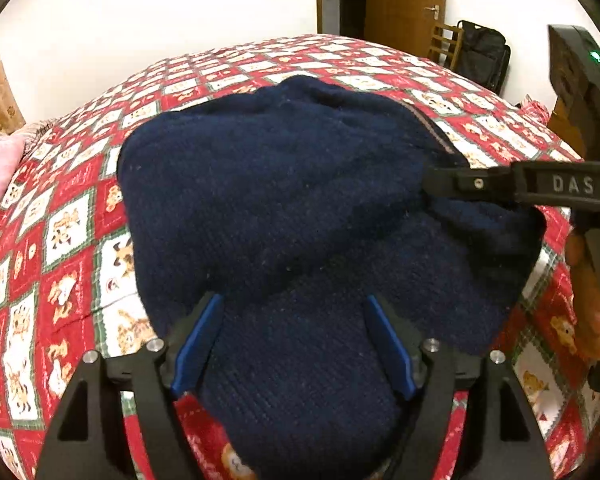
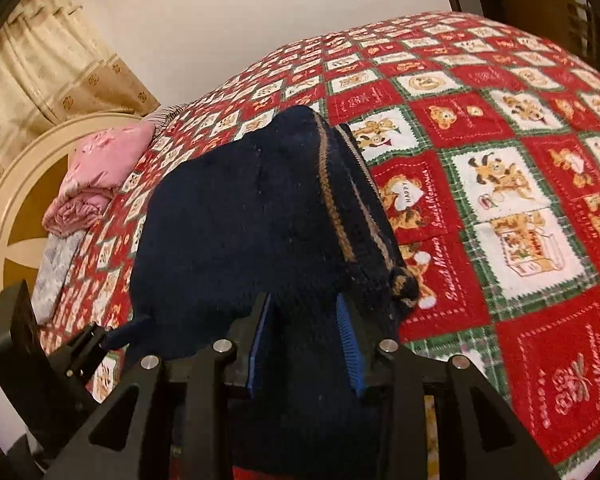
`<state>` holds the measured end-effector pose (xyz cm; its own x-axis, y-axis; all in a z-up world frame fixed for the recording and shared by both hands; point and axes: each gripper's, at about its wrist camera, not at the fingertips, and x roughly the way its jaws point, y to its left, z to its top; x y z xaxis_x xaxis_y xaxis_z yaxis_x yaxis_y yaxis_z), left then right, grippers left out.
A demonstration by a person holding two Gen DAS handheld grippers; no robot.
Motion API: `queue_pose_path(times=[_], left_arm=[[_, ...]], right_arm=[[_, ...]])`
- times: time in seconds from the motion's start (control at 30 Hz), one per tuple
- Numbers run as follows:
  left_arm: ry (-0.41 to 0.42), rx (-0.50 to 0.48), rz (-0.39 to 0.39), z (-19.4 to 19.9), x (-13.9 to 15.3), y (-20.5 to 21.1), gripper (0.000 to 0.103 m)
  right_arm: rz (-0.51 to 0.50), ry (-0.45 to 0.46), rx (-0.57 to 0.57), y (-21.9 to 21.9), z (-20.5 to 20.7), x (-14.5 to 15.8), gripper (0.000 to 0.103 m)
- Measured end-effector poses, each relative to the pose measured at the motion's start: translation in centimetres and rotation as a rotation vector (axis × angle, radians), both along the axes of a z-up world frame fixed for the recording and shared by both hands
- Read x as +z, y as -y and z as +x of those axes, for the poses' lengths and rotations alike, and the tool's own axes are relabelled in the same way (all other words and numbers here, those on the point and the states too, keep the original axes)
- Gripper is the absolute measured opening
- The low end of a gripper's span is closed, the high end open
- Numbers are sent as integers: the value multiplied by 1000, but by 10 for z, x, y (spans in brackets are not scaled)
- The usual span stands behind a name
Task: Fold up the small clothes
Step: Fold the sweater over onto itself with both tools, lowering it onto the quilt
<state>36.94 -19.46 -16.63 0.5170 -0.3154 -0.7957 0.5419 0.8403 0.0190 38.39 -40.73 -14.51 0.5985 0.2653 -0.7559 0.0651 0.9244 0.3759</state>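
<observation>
Left jaws: the left gripper (image 1: 294, 344) stands with its blue pads well apart over the near edge of the navy knit garment (image 1: 284, 184); the cloth lies between them, but neither pad presses on it.
Right jaws: the right gripper (image 2: 306, 340) is clamped on a thick fold of the same garment (image 2: 236, 216), the pads biting into it from both sides. In the left wrist view its finger reaches in from the right onto a bunched corner.
Reason for hold (judgement): one side is pinned and gathered by the right hand while the left, spread wide, looks either to have let go or to be lining up on the near hem.
Garment position: on the bed, on the red patchwork quilt (image 2: 500, 184), near the front edge, under both grippers.
Garment look: dark navy, ribbed, thick and soft, humped rather than flat; a tan-striped band (image 2: 332, 200) runs along its right edge.
Fold status (judgement): partly doubled over, not yet a neat stack.
Background: a pink folded cloth (image 2: 100, 168) at the bed's far left, well apart.
</observation>
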Motion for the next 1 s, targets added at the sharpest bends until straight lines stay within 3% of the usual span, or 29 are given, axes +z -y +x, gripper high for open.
queue_pose_path(times=[0.07,0.13,0.27,0.4,0.53,0.8,1.0], left_arm=[[-15,2,-18,-3,1,-5,77],[-19,-5,-14,-7,-2,-8,77],[-2,-6,-5,-10,-5,-7,77],[-14,7,-65,-12,10,-16,77],[47,44,-126,-5,30,-36,82],[-50,207,-177,50,17,-68,84],[-146,234,-243,68,4,-74,84]], right_arm=[[-35,21,-14,-1,-7,7,35],[-96,44,10,-7,-13,10,43],[-221,16,67,-17,-16,-4,44],[-120,63,62,-3,-19,9,45],[-130,140,49,11,-18,30,63],[-98,78,-3,47,22,26,63],[12,-6,43,52,59,8,63]])
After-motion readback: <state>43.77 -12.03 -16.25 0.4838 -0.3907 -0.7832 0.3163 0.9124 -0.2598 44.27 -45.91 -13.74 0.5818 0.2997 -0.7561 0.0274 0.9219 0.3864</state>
